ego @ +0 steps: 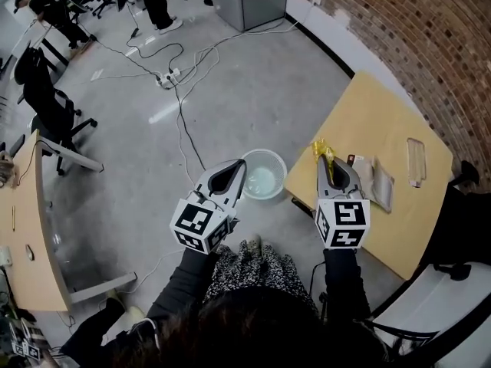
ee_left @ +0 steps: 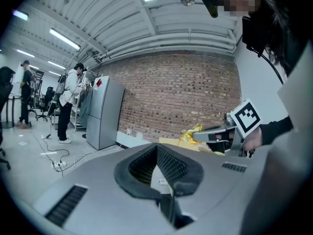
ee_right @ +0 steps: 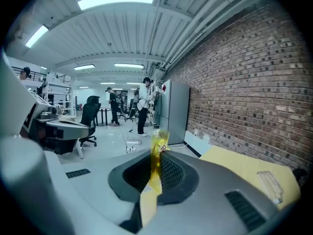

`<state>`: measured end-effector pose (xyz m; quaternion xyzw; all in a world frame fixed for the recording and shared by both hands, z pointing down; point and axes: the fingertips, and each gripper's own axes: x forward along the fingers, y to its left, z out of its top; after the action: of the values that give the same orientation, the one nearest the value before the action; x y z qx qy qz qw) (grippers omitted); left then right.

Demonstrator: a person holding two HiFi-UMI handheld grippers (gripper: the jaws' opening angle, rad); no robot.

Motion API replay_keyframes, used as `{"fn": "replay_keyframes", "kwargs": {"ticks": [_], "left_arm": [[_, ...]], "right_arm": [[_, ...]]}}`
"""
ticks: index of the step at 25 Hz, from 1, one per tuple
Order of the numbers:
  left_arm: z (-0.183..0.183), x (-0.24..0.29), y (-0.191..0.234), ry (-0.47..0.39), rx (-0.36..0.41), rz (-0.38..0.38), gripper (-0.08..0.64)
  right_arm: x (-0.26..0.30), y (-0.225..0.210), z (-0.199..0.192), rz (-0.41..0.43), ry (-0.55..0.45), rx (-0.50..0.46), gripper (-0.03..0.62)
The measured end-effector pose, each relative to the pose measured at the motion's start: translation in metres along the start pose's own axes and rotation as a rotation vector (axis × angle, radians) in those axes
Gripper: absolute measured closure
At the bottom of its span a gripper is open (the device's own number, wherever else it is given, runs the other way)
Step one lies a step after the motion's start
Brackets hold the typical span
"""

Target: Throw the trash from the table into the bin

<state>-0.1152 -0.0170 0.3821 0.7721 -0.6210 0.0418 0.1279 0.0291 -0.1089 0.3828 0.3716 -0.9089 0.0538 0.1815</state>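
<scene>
- While the right gripper [ego: 323,162] reaches over the near edge of the worktop [ego: 376,117], its jaws are pressed together on a crinkled yellow wrapper [ego: 322,149], which sticks out past their tips.
- Seen from the right gripper view, the wrapper runs as a thin strip between the two ribbed pads [ee_right: 171,168], pinched from both sides.
- On the left gripper [ego: 241,165], the jaws are closed tip to tip with nothing between them.
- On the floor, a pale round bin [ego: 265,152] stands just ahead of the left jaws' tips and to the left of the right jaws.
- Ahead and to the right of the right jaws, white packets [ego: 374,179] and a clear plastic piece [ego: 415,162] lie on the worktop.
</scene>
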Motion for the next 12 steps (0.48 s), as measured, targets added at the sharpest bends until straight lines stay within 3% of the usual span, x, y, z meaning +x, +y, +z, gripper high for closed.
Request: {"fn": "replay_keyframes", "kwargs": {"ticks": [7,12], "left_arm": [[-0.001,-0.011,0.007,0.007,0.006,0.028,0.554],[-0.010,-0.007,0.030,0.027,-0.006,0.004,0.554]], "right_arm": [[0.010,0.019,0.001,0.039,-0.009,0.007,0.575],[0.035,0.042,-0.006,0.040,0.008,0.017,0.575]]}}
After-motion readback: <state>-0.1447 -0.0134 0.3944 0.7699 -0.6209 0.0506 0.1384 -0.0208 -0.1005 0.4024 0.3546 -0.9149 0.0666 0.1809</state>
